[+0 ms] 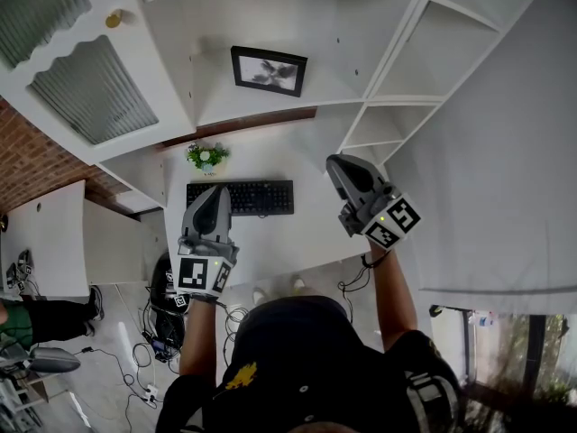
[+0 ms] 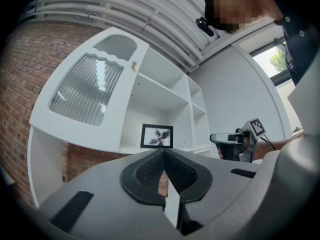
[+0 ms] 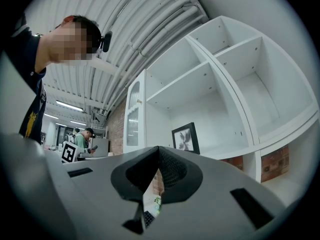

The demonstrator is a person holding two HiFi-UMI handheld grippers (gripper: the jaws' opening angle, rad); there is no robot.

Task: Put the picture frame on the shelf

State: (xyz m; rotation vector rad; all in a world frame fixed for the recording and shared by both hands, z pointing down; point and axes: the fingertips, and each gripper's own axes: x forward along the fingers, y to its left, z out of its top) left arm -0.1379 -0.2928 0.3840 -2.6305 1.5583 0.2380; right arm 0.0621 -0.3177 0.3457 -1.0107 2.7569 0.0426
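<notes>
Picture frame (image 1: 269, 70) upright on shelf (image 1: 347, 84), left hand-held gripper (image 1: 218, 189) and right hand-held gripper (image 1: 336, 161) both closed, empty

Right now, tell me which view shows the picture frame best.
The head view: the picture frame stands whole and largest on the shelf. The left gripper view shows the picture frame smaller, front-on; the right gripper view, at a slant.

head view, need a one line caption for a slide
Picture frame standing on the white shelf; left tongs and right tongs shut, empty, above the desk.
</notes>
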